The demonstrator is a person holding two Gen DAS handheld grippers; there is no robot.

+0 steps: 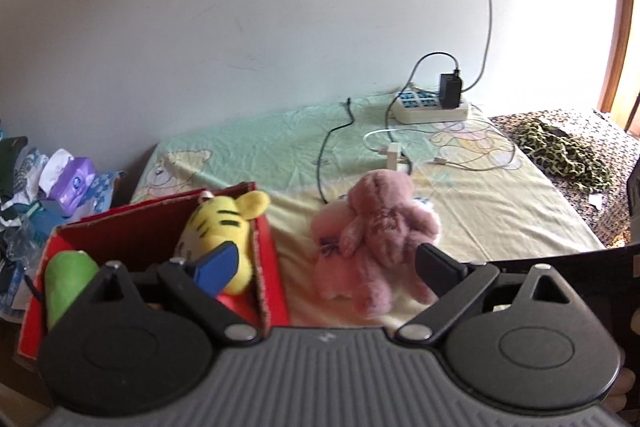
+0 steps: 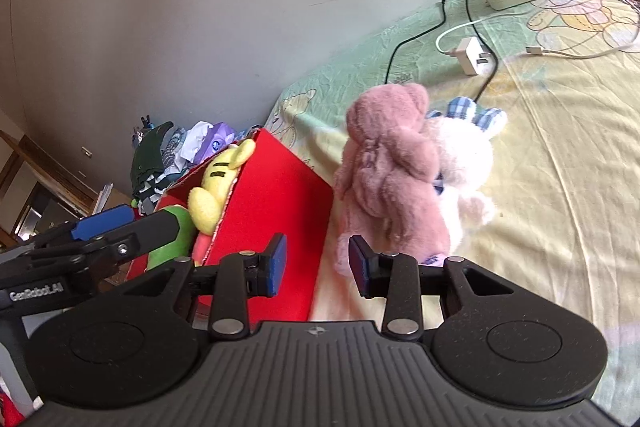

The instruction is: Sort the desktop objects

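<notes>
A dusky pink plush toy (image 1: pixel 376 239) sits on the bedsheet just right of a red cardboard box (image 1: pixel 132 227). In the box are a yellow tiger plush (image 1: pixel 224 223) and a green plush (image 1: pixel 66 279). My left gripper (image 1: pixel 326 263) stands wide open. Its left finger hangs over the box by the tiger and its right finger is beside the pink toy, with nothing gripped. In the right wrist view my right gripper (image 2: pixel 318 265) is partly open and empty, low in front of the pink plush toy (image 2: pixel 392 179) and the red box (image 2: pixel 276 203). A white plush with plaid ears (image 2: pixel 468 163) leans behind the pink one.
A white power strip (image 1: pixel 430 107) with a black charger, a white plug (image 1: pixel 394 153) and loose cables lie at the back of the sheet. Cluttered packets (image 1: pixel 60 183) sit left of the box. A leopard-print cloth (image 1: pixel 560 155) lies at the right. A wall stands close behind.
</notes>
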